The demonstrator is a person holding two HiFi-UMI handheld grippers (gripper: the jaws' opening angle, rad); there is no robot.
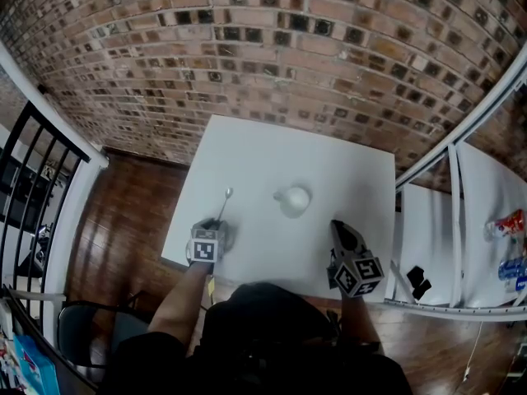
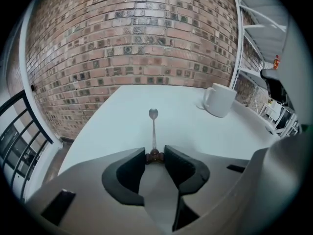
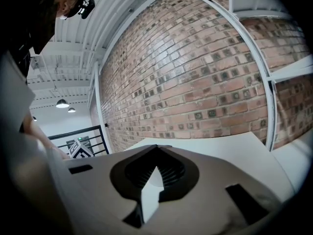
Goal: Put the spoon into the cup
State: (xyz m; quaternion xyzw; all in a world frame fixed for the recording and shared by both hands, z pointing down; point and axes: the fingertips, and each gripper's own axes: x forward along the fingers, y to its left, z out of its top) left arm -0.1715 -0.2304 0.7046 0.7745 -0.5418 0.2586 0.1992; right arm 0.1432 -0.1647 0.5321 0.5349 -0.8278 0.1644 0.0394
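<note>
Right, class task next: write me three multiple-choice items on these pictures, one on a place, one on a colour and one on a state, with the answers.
1. In the head view, on which side of the spoon does the cup stand?
A. left
B. right
C. on top of it

2. What colour is the cup?
A. white
B. red
C. black

3. What sits between the jaws of the left tool?
A. nothing
B. the cup's handle
C. the spoon's handle end

Answers:
1. B: the cup stands apart, to the spoon's right.
2. A: it is white all over.
3. C: the brown handle end is pinched between the jaw tips.
</note>
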